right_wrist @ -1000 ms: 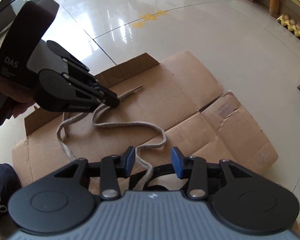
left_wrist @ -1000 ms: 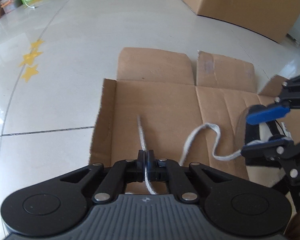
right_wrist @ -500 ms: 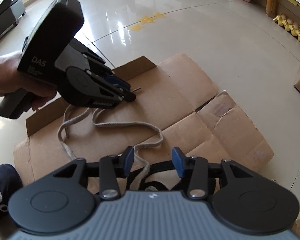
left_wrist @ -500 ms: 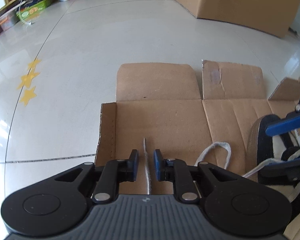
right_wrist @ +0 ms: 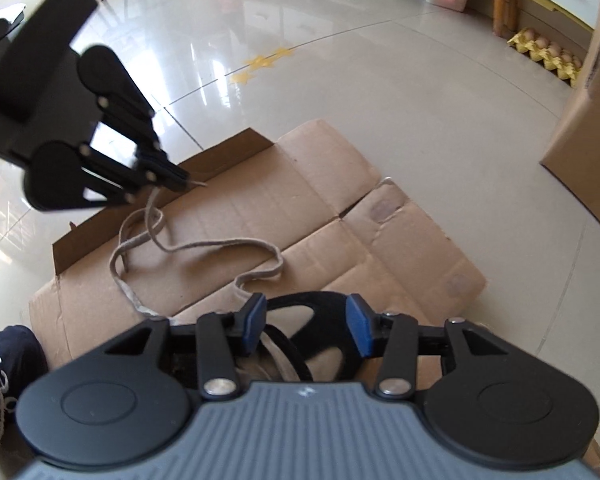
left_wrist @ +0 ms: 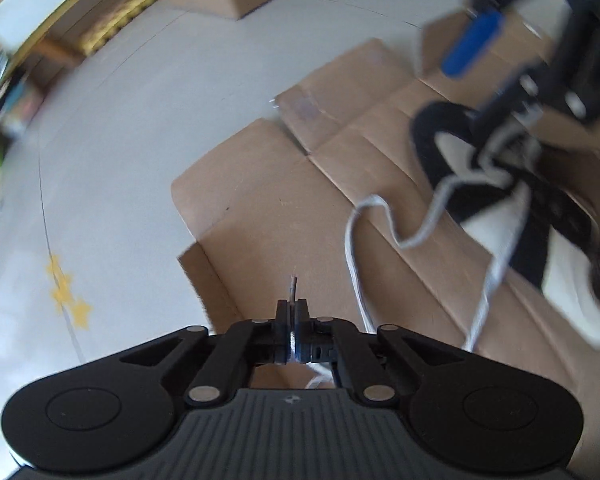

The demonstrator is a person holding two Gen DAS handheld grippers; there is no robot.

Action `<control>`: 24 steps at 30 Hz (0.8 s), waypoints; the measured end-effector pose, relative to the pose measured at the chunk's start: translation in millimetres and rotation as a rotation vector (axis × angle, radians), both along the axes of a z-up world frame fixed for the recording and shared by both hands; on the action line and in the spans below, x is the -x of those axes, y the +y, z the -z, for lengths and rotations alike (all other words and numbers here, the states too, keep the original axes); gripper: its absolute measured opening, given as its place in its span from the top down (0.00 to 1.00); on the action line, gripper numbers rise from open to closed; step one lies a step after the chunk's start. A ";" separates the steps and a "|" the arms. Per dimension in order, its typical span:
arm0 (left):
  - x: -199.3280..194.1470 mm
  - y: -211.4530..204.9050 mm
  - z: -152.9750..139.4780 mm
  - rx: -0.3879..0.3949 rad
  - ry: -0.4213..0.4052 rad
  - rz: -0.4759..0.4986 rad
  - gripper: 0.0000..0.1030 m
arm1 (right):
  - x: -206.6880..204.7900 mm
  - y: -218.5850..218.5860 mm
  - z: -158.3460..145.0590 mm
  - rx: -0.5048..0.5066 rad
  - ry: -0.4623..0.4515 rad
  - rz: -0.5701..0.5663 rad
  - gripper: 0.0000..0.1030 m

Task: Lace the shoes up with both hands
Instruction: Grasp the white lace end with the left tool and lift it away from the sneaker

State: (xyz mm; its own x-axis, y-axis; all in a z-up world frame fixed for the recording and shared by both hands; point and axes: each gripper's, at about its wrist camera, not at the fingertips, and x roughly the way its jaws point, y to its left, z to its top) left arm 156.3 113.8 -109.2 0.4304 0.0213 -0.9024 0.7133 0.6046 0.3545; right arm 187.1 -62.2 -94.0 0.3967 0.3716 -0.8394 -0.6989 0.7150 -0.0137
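The left gripper (left_wrist: 293,312) pinches the lace (right_wrist: 220,245) tip above the cardboard sheet's (right_wrist: 332,184) left edge, the right gripper (right_wrist: 306,324) spread empty over the shoe (left_wrist: 500,184); next, thread an eyelet.

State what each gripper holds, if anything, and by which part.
The left gripper pinches the shoelace near its tip, which pokes out beyond its shut jaws. The right gripper holds nothing; its jaws stand apart over the shoe.

Bright daylight, glossy floor (right_wrist: 380,92) throwing big white glare patches far side. Left wrist view heavily motion-blurred, worst top and right, shoe (left_wrist: 512,200) smeared. Right wrist view sharp-ish. Fisheye bends edges, dark corners both views
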 end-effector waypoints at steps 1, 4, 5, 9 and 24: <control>3.0 -1.8 -12.4 -0.028 -0.001 0.028 0.99 | 2.9 -5.5 -4.6 -0.008 -0.002 0.011 0.53; 12.6 -7.9 -50.7 -0.102 -0.013 0.110 0.99 | 12.2 -19.7 -18.4 -0.048 0.001 0.043 0.53; 15.5 -10.0 -63.4 -0.116 -0.020 0.129 0.99 | 16.4 -24.8 -23.8 -0.065 0.004 0.053 0.53; 27.5 -17.7 -109.3 -0.170 -0.042 0.199 0.99 | 31.1 -35.6 -37.7 -0.106 0.010 0.072 0.51; 81.8 -26.7 -230.9 -0.377 -0.107 0.333 0.99 | 69.2 -52.5 -60.4 -0.168 0.008 0.105 0.50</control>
State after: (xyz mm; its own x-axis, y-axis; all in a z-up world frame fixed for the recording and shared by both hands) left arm 74.6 87.1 121.7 0.5590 0.1828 -0.8087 0.7929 0.1673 0.5859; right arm 117.9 -114.7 -33.6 0.4338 0.4637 -0.7725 -0.6202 0.7756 0.1173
